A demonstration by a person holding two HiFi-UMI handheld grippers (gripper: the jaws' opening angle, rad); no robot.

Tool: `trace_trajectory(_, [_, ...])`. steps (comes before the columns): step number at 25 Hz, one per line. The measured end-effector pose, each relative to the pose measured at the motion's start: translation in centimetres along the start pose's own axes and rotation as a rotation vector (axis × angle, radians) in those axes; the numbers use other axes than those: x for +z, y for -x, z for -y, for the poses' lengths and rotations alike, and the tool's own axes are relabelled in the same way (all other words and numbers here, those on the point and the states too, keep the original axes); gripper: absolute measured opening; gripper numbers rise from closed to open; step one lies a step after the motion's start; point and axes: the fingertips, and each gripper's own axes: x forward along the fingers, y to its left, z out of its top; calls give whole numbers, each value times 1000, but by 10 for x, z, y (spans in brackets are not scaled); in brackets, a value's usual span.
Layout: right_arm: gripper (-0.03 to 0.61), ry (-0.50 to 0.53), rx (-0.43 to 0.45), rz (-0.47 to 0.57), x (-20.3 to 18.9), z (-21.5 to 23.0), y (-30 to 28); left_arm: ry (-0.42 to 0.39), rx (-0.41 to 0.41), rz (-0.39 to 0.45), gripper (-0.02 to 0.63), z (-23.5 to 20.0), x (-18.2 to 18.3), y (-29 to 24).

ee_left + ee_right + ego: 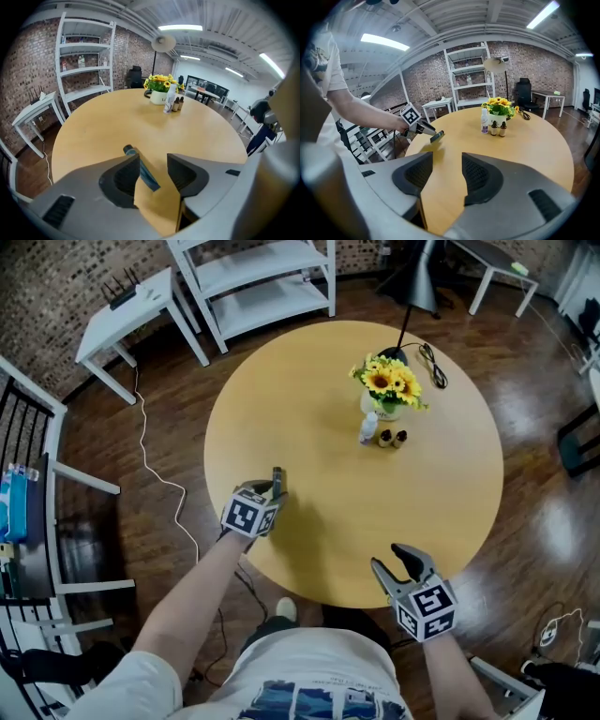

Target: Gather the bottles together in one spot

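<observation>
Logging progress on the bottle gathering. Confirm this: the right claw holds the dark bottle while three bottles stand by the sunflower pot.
Wrong claw: the left claw holds the dark bottle, as the left gripper view shows; the right claw is open and empty; three bottles stand by the sunflower pot.

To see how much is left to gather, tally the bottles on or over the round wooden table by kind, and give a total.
White plastic bottle with a purple label: 1
Small brown bottles with dark caps: 2
Slim dark bottle with a blue band, held off the table in the left gripper: 1
Total: 4 bottles
</observation>
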Motion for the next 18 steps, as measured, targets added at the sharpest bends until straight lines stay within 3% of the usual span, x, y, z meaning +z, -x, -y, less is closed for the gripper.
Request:
trace_trajectory(3, [222, -6, 5, -10, -4, -4, -2, 6, 30, -39, 212, -4, -27, -4])
trace_trajectory(5, [222, -8, 7, -23, -7, -6, -1, 31, 44, -70, 261, -4, -43, -13])
trace_trajectory(7, [222, -7, 5, -31, -10, -7, 1, 33, 77, -82, 257, -3, -51, -24])
trace_trajectory(10, [221, -8, -3, -37, -13, -7, 3, 0, 134, -54, 185, 2, -46, -37])
trace_trajectory(13, [222, -12, -13, -44, -16, -5, 8, -56, 160, -44, 195, 10, -38, -44])
trace_trajectory(14, [222, -13, -15, -44, -17, -4, 10, -41, 162, -39, 200, 9, -37, -46])
trace_trajectory(16, [222, -16, -17, -42, -19, -2, 13, 32, 161, -17, 289, 4, -33, -46])
trace_trajectory(18, [222, -25, -21, -44, -24, 1, 16, 94, 156, 18, 295, 3, -25, -46])
